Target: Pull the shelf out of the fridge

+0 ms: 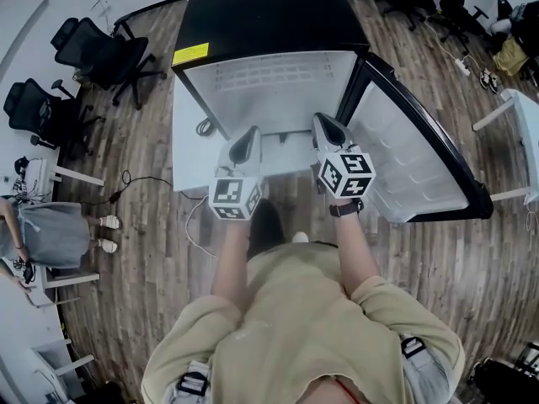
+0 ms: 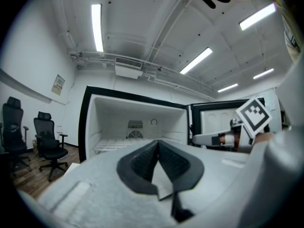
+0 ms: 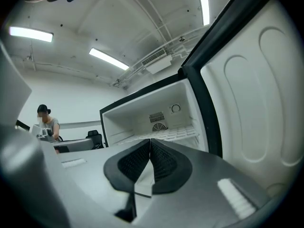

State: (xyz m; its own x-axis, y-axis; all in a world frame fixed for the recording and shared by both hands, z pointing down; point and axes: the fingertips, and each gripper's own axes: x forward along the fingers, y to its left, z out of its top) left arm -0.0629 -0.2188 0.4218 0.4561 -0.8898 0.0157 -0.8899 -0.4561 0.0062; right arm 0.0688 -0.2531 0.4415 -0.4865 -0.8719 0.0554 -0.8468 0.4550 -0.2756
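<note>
Left gripper [image 2: 157, 142] and right gripper [image 3: 150, 140] sit pressed together, empty, just outside the fridge [image 1: 269, 15]. Risk I note: unopened, they would butt its shelf [image 3: 171, 134], jamming or tilting it.

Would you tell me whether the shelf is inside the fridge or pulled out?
Inside: the white shelf lies flat deep in the fridge, below the round vent, with the door swung open.
</note>
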